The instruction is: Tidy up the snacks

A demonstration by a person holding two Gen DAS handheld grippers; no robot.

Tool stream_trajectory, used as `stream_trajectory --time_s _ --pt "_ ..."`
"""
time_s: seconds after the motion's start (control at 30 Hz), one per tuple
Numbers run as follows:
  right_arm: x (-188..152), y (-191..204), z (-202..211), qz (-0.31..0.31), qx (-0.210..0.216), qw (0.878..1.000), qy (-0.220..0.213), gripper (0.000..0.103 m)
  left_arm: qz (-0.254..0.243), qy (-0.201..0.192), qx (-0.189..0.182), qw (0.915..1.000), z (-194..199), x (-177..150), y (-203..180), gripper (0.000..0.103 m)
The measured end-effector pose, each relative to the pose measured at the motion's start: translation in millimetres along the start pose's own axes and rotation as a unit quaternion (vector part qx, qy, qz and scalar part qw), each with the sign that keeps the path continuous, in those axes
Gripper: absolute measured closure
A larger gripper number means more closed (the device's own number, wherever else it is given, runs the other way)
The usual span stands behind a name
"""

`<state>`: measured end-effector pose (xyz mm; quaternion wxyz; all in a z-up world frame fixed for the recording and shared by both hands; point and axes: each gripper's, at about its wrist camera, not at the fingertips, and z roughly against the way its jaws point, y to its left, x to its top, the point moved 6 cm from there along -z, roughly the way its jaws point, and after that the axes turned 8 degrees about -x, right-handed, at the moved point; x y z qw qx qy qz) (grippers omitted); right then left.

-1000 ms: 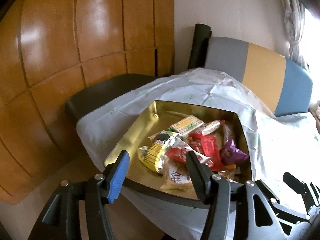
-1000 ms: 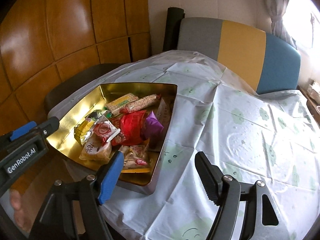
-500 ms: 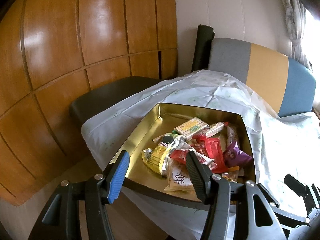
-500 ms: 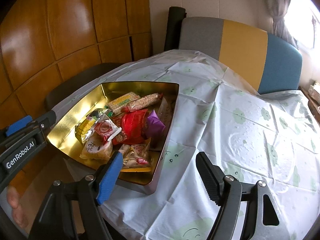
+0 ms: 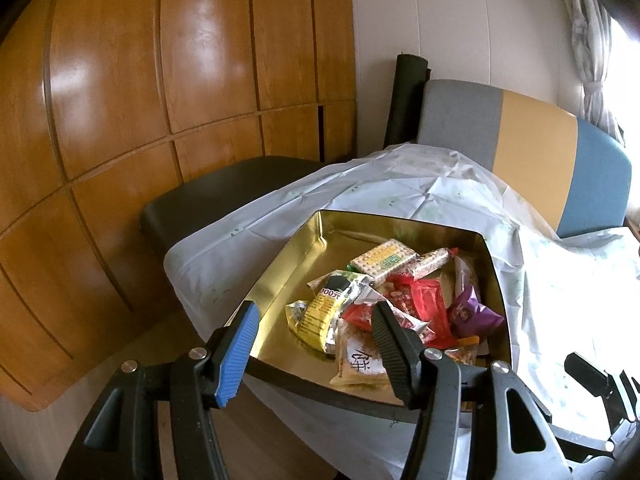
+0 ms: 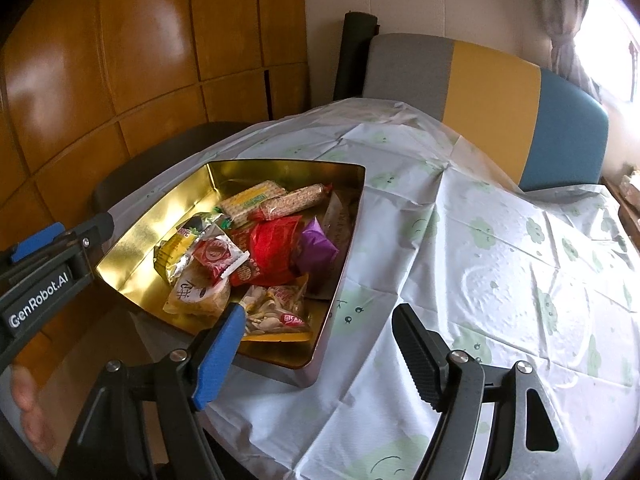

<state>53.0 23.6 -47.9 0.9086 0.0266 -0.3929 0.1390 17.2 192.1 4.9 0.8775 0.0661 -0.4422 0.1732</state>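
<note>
Gold tin [image 6: 136, 236] is what everything hinges on: it is sitting at the near left corner of the table, on the pale green-printed tablecloth [image 6: 500, 248], and the snacks [image 6: 256, 248] are lying heaped inside it, crowding toward the wall of the tin farthest from the table edge. A yellow packet [image 5: 324, 312] is lying nearest the bare gold floor, a cracker pack [image 5: 382, 260] toward the tin's far wall, red wrappers [image 5: 428, 304] in the middle of the heap, a purple one [image 5: 468, 312] against the right wall.

I am holding my left gripper [image 5: 316, 344] just above the tin's near rim, jaws spread and pinching nothing. My right gripper [image 6: 320, 348] is hovering over the tin's near right corner, also spread and empty, one finger above the tin, the other above the cloth.

I am judging the risks like this. The wrappers are overlapping, so closing on one could be dragging its neighbour out too, or crushing the crackers. The foil looks slick, so a shallow pinch may be slipping off. The tin is sitting close to the table edge on a loose, creased cloth; pushing down on its near rim, or snagging the cloth with the right finger, could be tipping or sliding the tin toward the floor. Both grippers are working close together over the tin, so they may be colliding.
</note>
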Motion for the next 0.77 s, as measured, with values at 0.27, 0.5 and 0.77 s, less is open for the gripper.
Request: stream_trajectory --time_s 0.27,0.5,0.77 --pt "-0.5 0.4 -0.3 0.001 0.000 1.000 0.001 0.027 -0.001 0.004 0.000 1.0000 0.2 0.6 -0.6 0.044" --pt "-1.9 0.3 0.2 0.002 0.001 1.000 0.001 0.026 -0.011 0.008 -0.005 0.9999 0.0 -1.3 -4.2 0.044" --pt "-2.4 -6.1 -1.0 -0.003 0.000 1.000 0.002 0.026 -0.001 -0.004 -0.017 0.9998 1.2 1.4 -2.7 0.044"
